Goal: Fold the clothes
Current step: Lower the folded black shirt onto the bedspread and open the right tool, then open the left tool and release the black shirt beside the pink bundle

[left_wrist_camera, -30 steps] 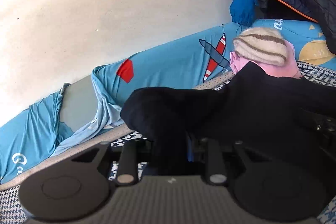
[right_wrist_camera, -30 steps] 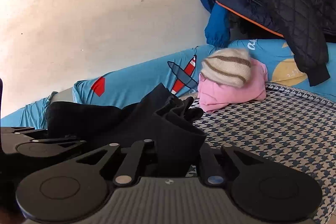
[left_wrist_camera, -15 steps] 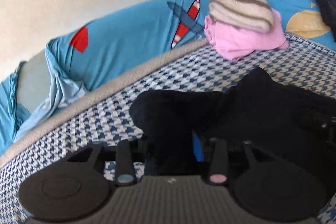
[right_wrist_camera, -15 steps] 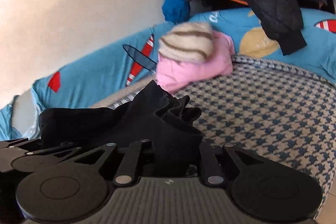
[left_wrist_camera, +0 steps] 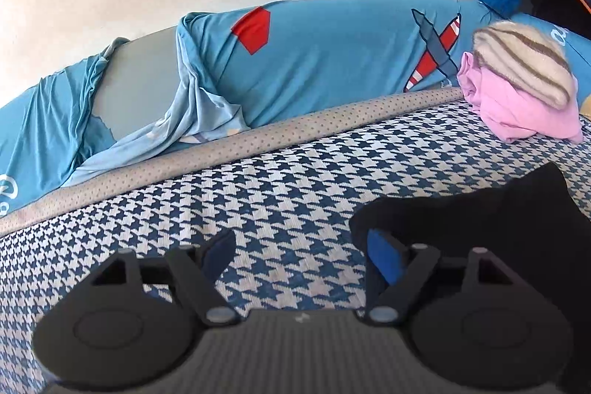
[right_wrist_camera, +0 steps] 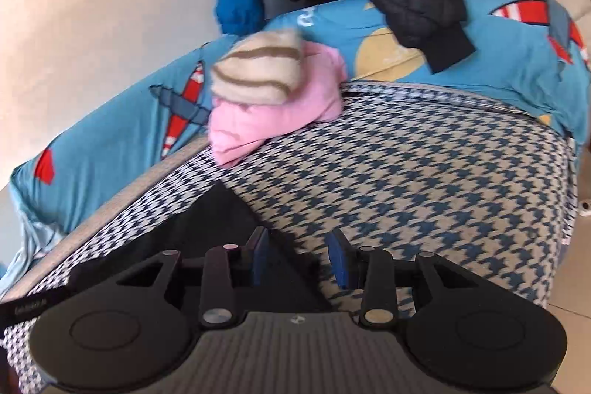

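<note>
Here we have both sets of jaws spreading with nothing pinched: the left gripper (left_wrist_camera: 301, 255) and right gripper (right_wrist_camera: 297, 255) flank the black garment (left_wrist_camera: 498, 220), lying mid-mattress (left_wrist_camera: 295, 194). Pulling away, a pad could snag cloth and undo the fold.

Left gripper (left_wrist_camera: 301, 255): matte black plastic, two round disc-shaped housings side by side with a faint inner circle moulded in each, a grey ribbed panel between them carrying a small pale logo mark. Black angled link arms with triangular cut-outs run forward from the discs, each pinned by a silver-grey round pivot. Fingers (left_wrist_camera: 384, 259) end in blue pads, the left one darker in shade. Right gripper (right_wrist_camera: 297, 259): same build, black discs, ribbed grey centre, small logo, metallic pivots, blue pads on short black fingers (right_wrist_camera: 341, 261); slightly blurred, so finer screws probably there but unreadable.
</note>
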Available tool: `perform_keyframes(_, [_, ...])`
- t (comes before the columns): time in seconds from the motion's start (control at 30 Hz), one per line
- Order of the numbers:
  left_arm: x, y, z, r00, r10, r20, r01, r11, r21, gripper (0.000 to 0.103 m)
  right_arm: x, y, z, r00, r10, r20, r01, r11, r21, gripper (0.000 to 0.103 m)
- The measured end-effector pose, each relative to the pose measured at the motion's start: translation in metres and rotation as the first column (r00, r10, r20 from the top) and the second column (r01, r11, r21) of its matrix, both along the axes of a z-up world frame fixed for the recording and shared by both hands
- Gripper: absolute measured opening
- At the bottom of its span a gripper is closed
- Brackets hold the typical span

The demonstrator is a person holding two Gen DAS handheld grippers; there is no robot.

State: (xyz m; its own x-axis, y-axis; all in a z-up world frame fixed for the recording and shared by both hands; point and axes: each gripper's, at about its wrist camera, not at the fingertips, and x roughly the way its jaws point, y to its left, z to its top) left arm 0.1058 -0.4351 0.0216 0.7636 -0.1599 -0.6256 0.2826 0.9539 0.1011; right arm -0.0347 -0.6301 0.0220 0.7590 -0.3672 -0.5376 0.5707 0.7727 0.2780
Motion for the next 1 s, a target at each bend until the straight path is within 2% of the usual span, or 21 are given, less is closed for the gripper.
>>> perform_keyframes(0.13, [0.004, -0.004, -0.005, 1.0, 0.003, 0.001, -0.003, 1.0, 0.004, 0.077, 0.009, 0.014, -0.004, 0.995, 0.101, -0.019, -0.101, 0.995, -0.009, 0.035])
perform_keyframes(0.27, [0.015, -0.008, -0.015, 1.0, 0.019, -0.009, -0.019, 0.999, 0.027, 0.078, 0.017, 0.022, -0.012, 0.985, 0.159, -0.068, -0.159, 0.987, 0.003, 0.035])
perform_keyframes(0.4, [0.028, -0.01, -0.026, 0.999, 0.032, -0.018, -0.031, 0.998, 0.056, 0.078, 0.023, 0.021, -0.024, 0.974, 0.173, -0.144, -0.171, 0.985, 0.029, 0.034])
perform_keyframes(0.7, [0.044, -0.01, -0.046, 0.999, 0.048, -0.021, -0.046, 0.995, 0.086, 0.078, 0.03, 0.022, -0.026, 0.97, 0.17, -0.175, -0.17, 0.985, 0.016, 0.035])
perform_keyframes(1.0, [0.048, -0.014, -0.043, 0.999, 0.035, -0.042, -0.03, 0.992, 0.127, 0.079, 0.04, 0.032, -0.025, 0.959, 0.198, -0.202, -0.204, 0.979, -0.012, 0.056])
